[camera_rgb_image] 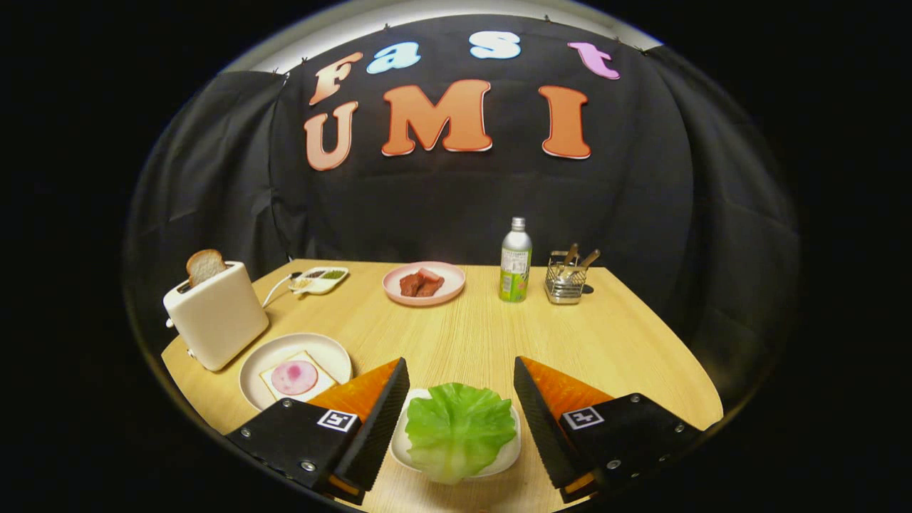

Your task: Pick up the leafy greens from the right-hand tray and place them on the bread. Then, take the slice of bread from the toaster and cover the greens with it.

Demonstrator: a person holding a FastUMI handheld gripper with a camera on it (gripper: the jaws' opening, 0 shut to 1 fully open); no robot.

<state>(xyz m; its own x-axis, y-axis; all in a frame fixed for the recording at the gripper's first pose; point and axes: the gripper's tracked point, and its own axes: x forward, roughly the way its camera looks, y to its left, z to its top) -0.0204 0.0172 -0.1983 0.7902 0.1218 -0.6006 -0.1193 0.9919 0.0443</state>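
Tongs [462, 370] spread, seemingly hovering, flanking leafy greens [459, 429]

My one camera rides my gripper [462, 370], looking forward and slightly down across the table [627, 335], fairly near.

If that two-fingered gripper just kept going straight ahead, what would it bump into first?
Probably the lettuce leaf on its small white tray, sitting between the open gripper fingers. Depth is hard to judge here.
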